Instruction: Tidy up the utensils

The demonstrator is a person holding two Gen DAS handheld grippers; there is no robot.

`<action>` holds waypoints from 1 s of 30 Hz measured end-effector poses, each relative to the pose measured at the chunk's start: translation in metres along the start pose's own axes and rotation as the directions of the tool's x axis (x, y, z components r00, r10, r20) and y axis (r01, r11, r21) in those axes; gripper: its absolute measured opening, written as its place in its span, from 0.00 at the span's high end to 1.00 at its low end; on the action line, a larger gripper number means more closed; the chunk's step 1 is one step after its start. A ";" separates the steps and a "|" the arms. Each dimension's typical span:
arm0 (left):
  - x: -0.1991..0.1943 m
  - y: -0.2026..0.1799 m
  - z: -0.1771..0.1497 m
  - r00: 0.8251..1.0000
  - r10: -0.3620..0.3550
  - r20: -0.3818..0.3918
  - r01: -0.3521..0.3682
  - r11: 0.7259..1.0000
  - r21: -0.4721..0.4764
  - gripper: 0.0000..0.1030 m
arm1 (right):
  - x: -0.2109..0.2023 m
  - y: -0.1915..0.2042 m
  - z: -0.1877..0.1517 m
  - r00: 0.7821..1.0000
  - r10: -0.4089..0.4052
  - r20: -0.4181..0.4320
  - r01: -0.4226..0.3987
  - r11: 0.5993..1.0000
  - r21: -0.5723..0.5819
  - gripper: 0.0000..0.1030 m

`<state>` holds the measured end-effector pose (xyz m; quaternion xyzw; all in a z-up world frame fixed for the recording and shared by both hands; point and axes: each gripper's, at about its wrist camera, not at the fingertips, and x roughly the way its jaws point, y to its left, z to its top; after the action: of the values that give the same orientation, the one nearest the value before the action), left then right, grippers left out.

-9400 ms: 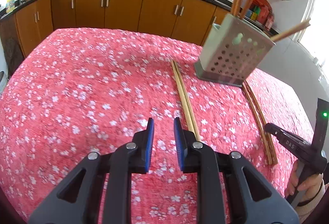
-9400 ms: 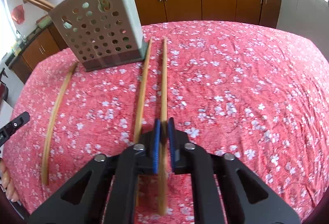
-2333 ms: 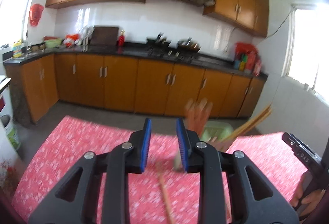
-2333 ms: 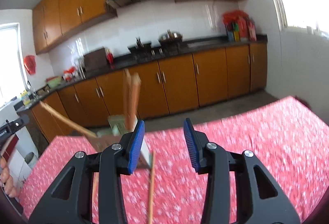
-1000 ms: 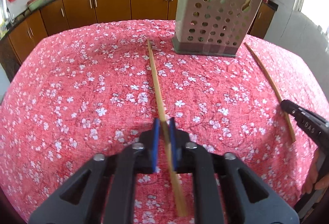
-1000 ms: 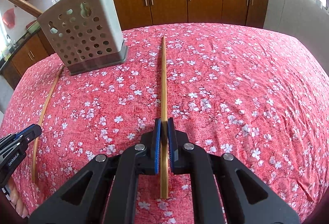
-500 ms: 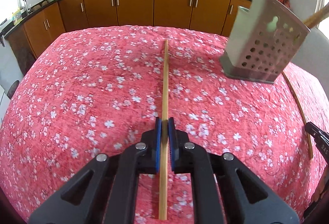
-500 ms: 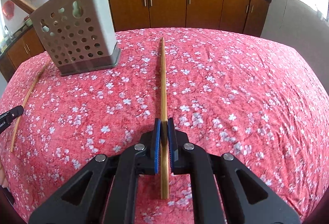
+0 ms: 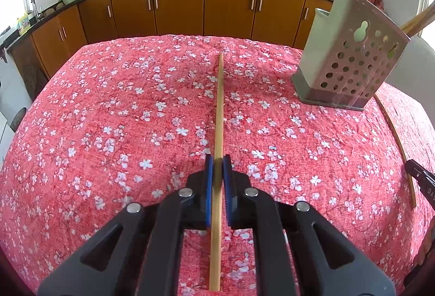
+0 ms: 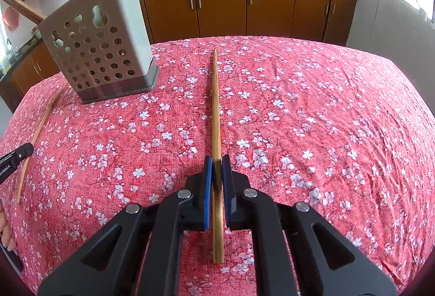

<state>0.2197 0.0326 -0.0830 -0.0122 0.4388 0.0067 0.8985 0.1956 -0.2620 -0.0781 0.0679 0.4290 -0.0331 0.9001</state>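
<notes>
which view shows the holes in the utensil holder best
The right wrist view: the utensil holder stands nearer the picture's middle, its perforated face turned to the camera and wholly in frame. In the left wrist view the holder sits at the right edge, more skewed by the lens, though its holes still show.

Floral red tablecloth [image 9: 108, 133], perforated holder [image 9: 350, 62], chopsticks [image 9: 218, 116]

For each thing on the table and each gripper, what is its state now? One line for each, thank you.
Left gripper: shut on the left chopstick.
Right gripper: shut on the right chopstick.
Left chopstick: clamped, pointing away along the tablecloth.
Right chopstick: clamped the same way.
Utensil holder: standing on its base on the tablecloth, chopsticks already inside.
Tablecloth: spread out, slightly wrinkled.
</notes>
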 end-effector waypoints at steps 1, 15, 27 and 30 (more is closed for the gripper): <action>0.000 0.000 0.000 1.000 -0.001 0.000 0.001 1.000 -0.001 0.90 | 0.000 0.000 0.000 1.000 0.001 0.000 -0.001 1.000 0.001 0.92; 0.001 0.003 0.001 1.000 -0.013 -0.001 0.013 1.000 -0.010 0.90 | 0.000 0.001 0.000 1.000 0.001 0.000 -0.001 1.000 0.002 0.91; 0.001 0.003 0.000 1.000 -0.013 -0.001 0.013 1.000 -0.012 0.90 | 0.000 0.001 -0.001 1.000 0.000 0.000 0.000 1.000 0.000 0.91; 0.001 0.003 0.001 1.000 -0.012 -0.003 0.012 1.000 -0.014 0.90 | 0.000 0.001 -0.001 1.000 0.000 0.000 0.000 1.000 0.000 0.91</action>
<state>0.2205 0.0357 -0.0833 -0.0209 0.4398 0.0043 0.8978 0.1951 -0.2609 -0.0781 0.0681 0.4292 -0.0331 0.9000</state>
